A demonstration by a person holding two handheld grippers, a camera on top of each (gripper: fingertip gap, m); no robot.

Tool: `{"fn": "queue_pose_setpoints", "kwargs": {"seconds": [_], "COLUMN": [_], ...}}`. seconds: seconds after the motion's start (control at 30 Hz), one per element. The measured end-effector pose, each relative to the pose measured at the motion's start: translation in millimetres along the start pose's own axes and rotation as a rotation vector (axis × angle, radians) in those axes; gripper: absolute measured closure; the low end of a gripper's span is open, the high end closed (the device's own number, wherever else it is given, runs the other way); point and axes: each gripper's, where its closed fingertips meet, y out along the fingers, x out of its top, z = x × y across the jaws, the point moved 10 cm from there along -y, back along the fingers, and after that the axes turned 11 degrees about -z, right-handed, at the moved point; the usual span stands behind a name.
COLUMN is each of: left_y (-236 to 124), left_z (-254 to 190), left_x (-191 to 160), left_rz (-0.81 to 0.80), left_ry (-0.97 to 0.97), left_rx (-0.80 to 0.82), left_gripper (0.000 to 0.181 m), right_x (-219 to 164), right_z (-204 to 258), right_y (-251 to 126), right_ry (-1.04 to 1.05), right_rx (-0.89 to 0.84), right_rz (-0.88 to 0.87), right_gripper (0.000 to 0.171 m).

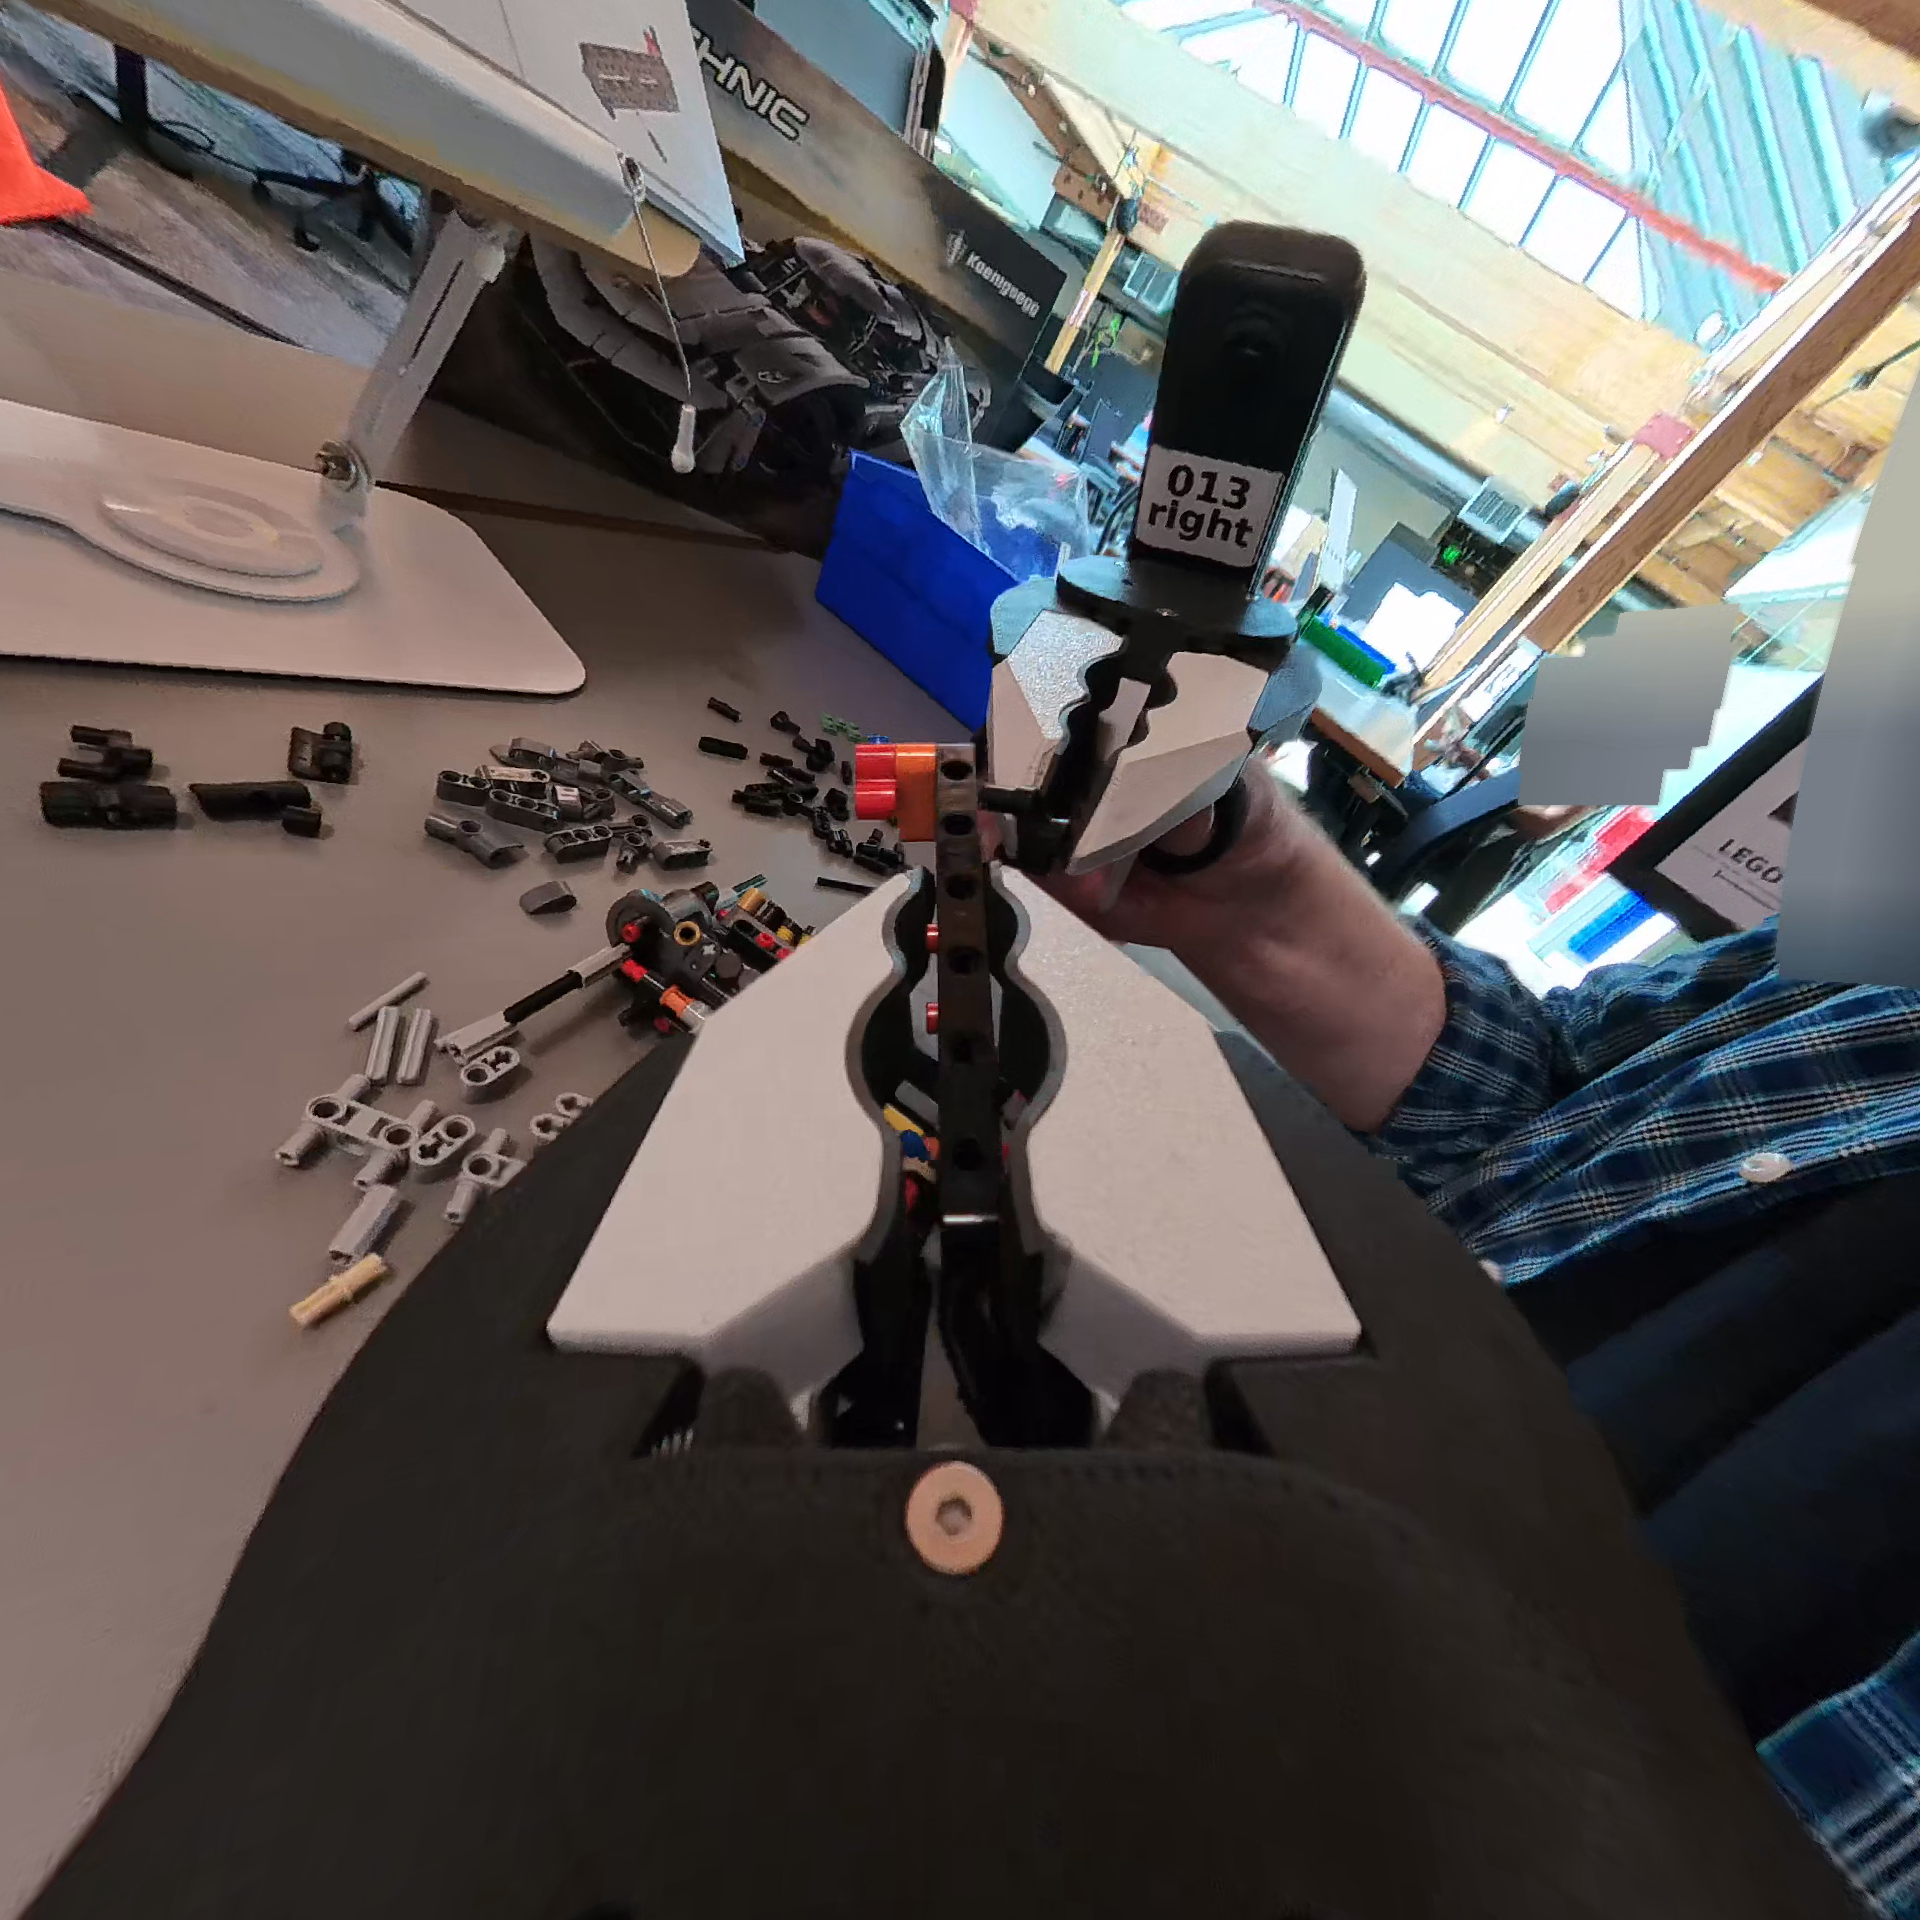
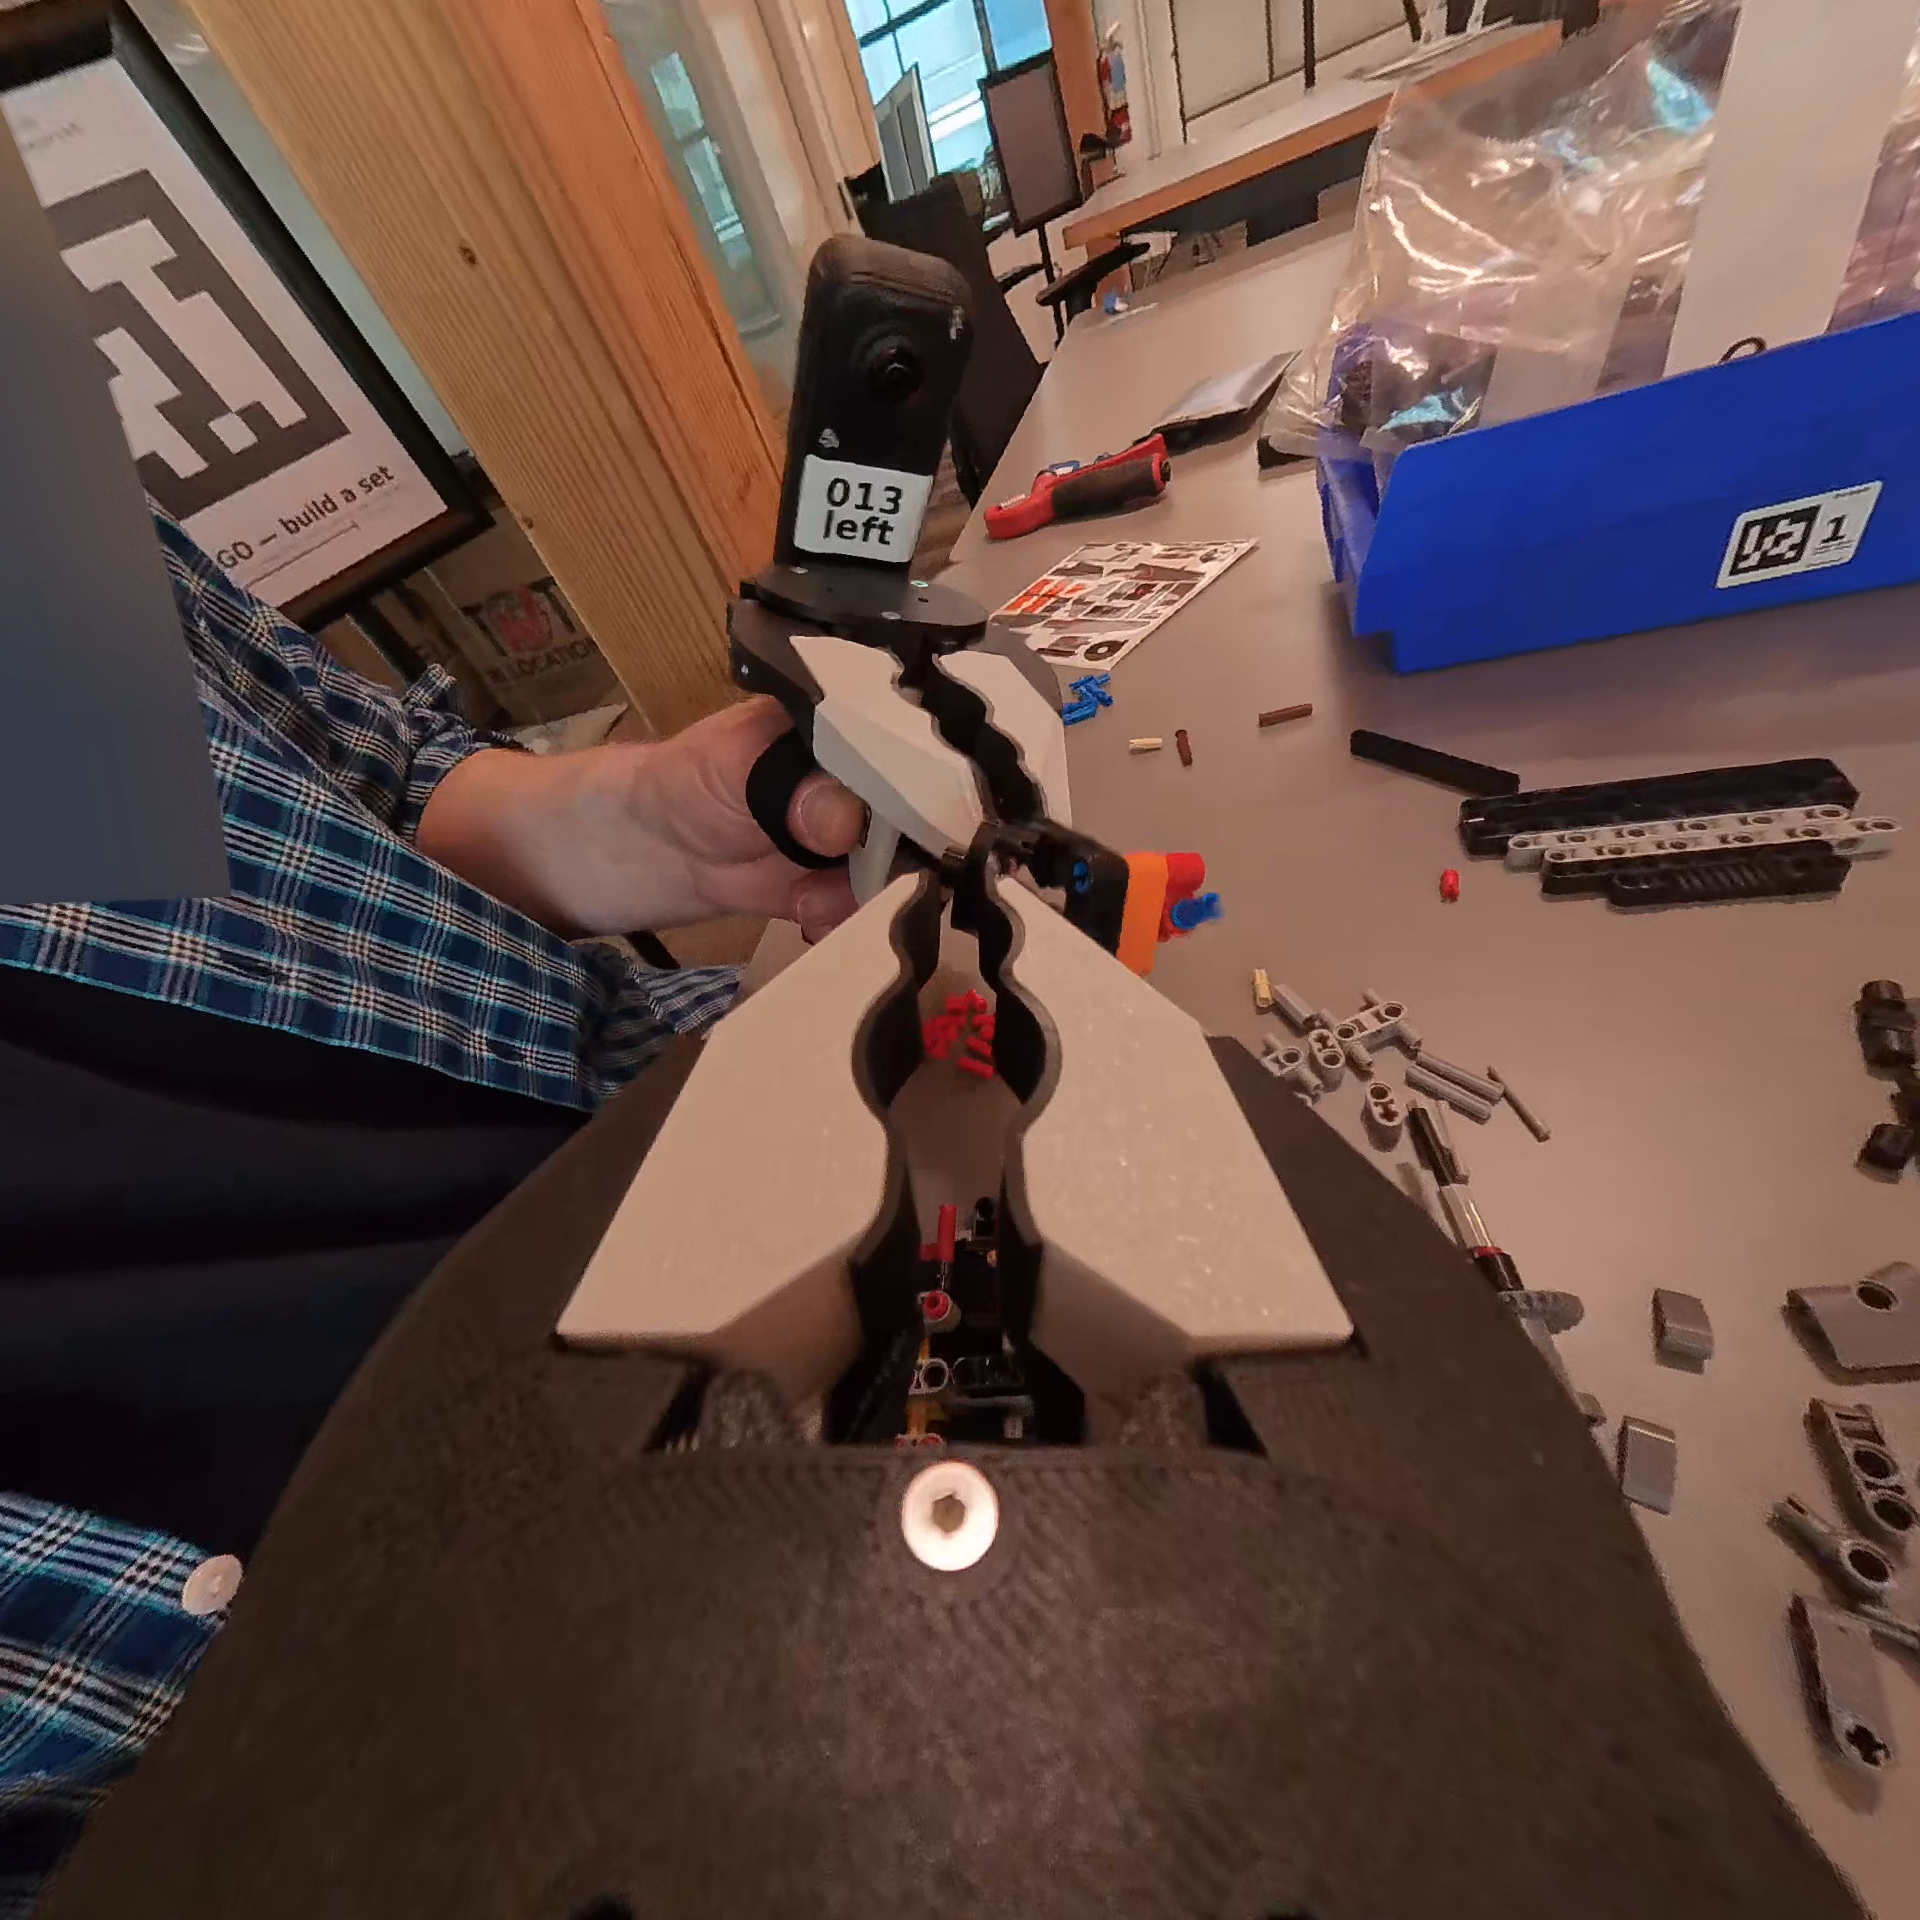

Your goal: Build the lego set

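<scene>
My left gripper (image 1: 958, 883) is shut on a long black holed beam (image 1: 961, 1039) and holds it upright above the table. An orange block (image 1: 916, 790) and a red piece (image 1: 876, 779) sit at the beam's top. My right gripper (image 1: 1055, 836) comes in from the right, shut on a small black connector (image 1: 1010, 800) that touches the beam near its top. In the right wrist view my right gripper (image 2: 961, 894) meets the left gripper (image 2: 982, 831). The beam's end there carries the orange block (image 2: 1143, 899), the red piece (image 2: 1184, 873) and a blue pin (image 2: 1190, 912).
Loose grey parts (image 1: 416, 1122) and black parts (image 1: 790, 790) are spread on the grey table (image 1: 156, 987). A blue bin (image 2: 1610, 520) with a clear bag stands at the back. Long beams (image 2: 1662, 831), red pins (image 2: 961, 1029), a sticker sheet (image 2: 1122, 597) and a booklet stand (image 1: 260, 582) are nearby.
</scene>
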Motion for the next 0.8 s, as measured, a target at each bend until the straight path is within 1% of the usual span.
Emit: {"fn": "queue_pose_setpoints", "kwargs": {"seconds": [0.1,0.33,0.6,0.8], "left_y": [-6,-11,-17,-19], "left_z": [4,6,8,9], "left_x": [-1,-6,-12,-14], "left_rz": [-0.059,-0.075,-0.106,-0.094], "left_ry": [-0.082,-0.138,-0.164,-0.163], "left_rx": [-0.007,-0.019,-0.012,-0.007], "left_gripper": [0.173,0.173,0.173,0.173], "right_x": [1,-1,-5,-6], "right_z": [-1,-6,-10,-12], "right_y": [2,10,14,18], "right_ry": [0.017,0.085,0.133,0.176], "right_rx": [0.015,0.060,0.084,0.092], "right_rz": [0.016,0.029,0.017,0.030], "right_gripper": [0.167,0.167,0.167,0.167]}}
